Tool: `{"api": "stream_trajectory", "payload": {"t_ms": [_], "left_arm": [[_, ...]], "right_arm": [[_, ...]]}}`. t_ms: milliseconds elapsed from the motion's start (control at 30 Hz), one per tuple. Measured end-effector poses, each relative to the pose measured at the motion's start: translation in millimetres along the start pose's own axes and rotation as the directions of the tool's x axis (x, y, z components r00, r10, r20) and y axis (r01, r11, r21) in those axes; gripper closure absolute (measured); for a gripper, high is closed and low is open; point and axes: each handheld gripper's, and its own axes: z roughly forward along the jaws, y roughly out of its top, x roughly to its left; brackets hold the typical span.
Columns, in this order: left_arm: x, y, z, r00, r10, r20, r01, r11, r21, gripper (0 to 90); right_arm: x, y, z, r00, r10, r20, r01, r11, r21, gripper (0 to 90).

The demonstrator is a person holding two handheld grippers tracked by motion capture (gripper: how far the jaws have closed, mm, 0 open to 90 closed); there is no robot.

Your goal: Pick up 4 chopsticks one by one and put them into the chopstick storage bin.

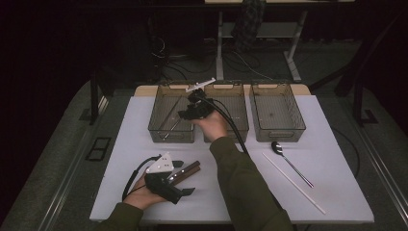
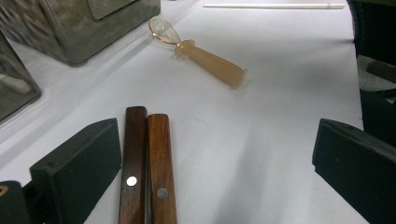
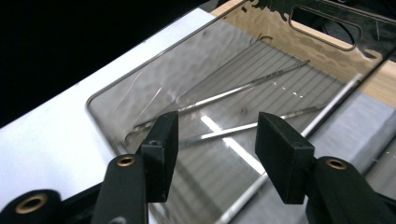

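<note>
Wooden handles, two of them, lie side by side and touching on the white table, between the jaws of my left gripper; in the left gripper view their long axis runs away from the camera, and from the high view they point up and to the right. The left jaws stand wide apart and press on nothing. My right gripper hangs over the left tray, its jaws part open with nothing between them. Below it, in the right gripper view, I count three thin metal rods lying slanted on the tray floor. I count three trays in a row: left, middle tray and right tray. To the right lie one metal spoon and one white stick, both slanted. One amber spoon lies beyond the handles in the left gripper view. Nothing blocks the handles.
</note>
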Motion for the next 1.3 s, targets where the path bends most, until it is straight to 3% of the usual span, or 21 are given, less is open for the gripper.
{"api": "stream_trajectory", "payload": {"t_ms": [367, 533, 900, 1300], "left_arm": [[-1.6, -0.1, 0.4, 1.0, 0.002, -0.006, -0.002, 1.0, 0.003, 0.0], [-2.4, -0.4, 1.2, 1.0, -0.001, -0.003, 0.001, 1.0, 0.007, 0.0], [-2.1, -0.7, 1.4, 1.0, -0.003, -0.005, 0.003, 1.0, 0.005, 0.0], [-0.6, -1.3, 1.2, 0.9999, -0.012, -0.011, 0.012, 0.9999, 0.008, 0.0]], "right_arm": [[-14.4, -34.0, -52.2, 0.9993, -0.038, 0.007, 0.038, 0.999, -0.007, 45.2], [-23.1, -49.6, -72.4, 0.9994, -0.031, 0.011, 0.032, 0.999, -0.005, 43.9], [-34.8, -81.2, -106.7, 0.9984, -0.052, 0.021, 0.052, 0.999, -0.001, 37.8], [-46.1, -123.2, -143.8, 0.9986, -0.042, 0.031, 0.043, 0.999, -0.007, 33.5]]}}
